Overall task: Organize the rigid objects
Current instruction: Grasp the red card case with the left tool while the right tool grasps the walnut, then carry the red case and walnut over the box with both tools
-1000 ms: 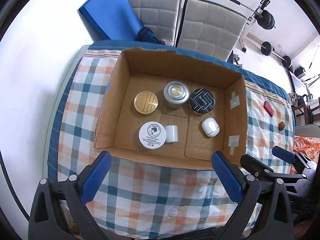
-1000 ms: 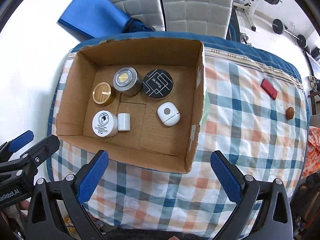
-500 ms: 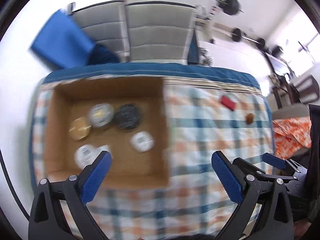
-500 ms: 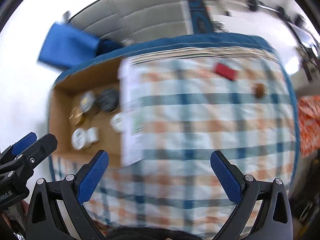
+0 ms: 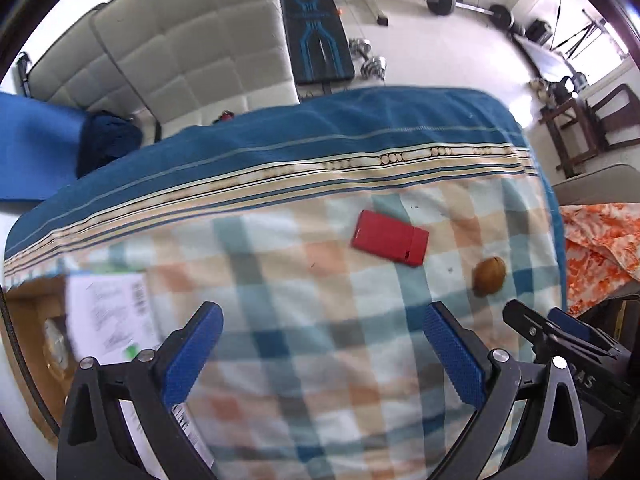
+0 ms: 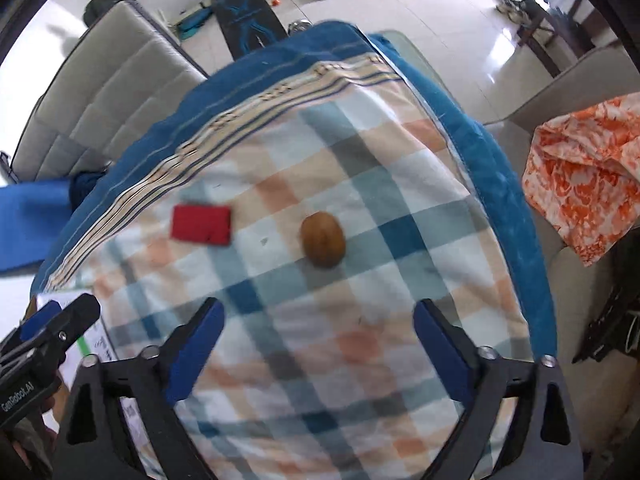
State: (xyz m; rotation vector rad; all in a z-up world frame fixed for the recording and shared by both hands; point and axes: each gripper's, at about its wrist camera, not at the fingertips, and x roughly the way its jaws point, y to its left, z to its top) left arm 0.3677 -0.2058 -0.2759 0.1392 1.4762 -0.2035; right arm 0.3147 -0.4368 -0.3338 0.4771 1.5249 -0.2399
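Hovering wide open and empty, the right claw faces a brown nut beside a red case; the left claw gapes too.

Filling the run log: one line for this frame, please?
left gripper: open, empty | right gripper: open, empty, facing brown nut | red box: on cloth, untouched

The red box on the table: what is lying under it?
The red box lies flat on the checked tablecloth. Only cloth shows around it; the part under the box is hidden.
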